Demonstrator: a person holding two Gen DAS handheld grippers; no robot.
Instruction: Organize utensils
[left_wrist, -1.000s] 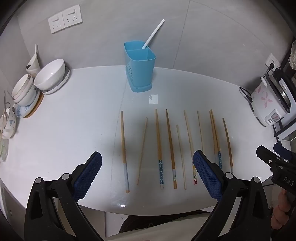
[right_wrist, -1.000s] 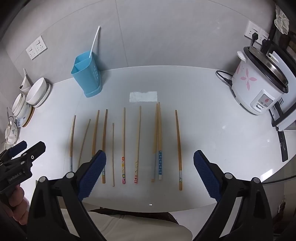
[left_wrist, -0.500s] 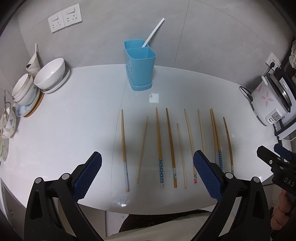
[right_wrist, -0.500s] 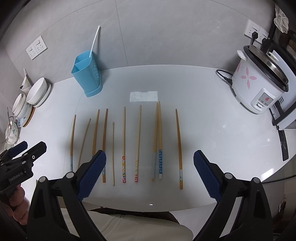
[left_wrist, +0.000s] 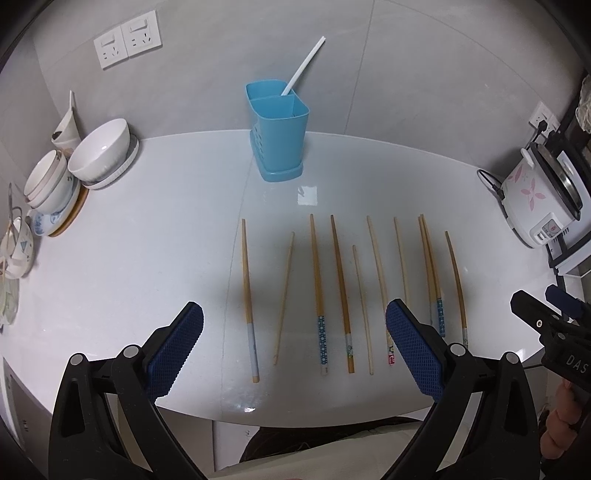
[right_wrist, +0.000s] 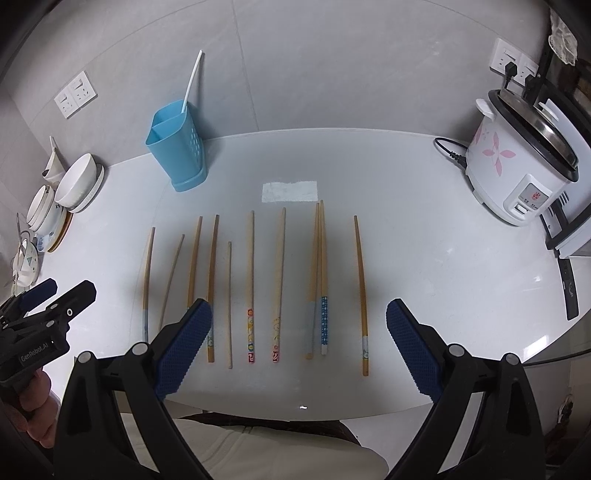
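Note:
Several wooden chopsticks (left_wrist: 341, 291) lie side by side in a row on the white table (left_wrist: 147, 240); they also show in the right wrist view (right_wrist: 251, 280). A blue two-compartment utensil holder (left_wrist: 279, 129) with a white straw-like stick stands at the back; it also shows in the right wrist view (right_wrist: 179, 147). My left gripper (left_wrist: 293, 350) is open and empty above the table's near edge. My right gripper (right_wrist: 297, 347) is open and empty, hovering over the near ends of the chopsticks.
Stacked white bowls and cups (left_wrist: 99, 155) stand at the left edge. A white rice cooker (right_wrist: 524, 166) with a cord sits at the right. Wall sockets (left_wrist: 127, 38) are on the grey wall. The table's front edge (right_wrist: 295, 410) is just below the grippers.
Both grippers have shifted very slightly; the view has barely changed. Nothing was picked up or moved.

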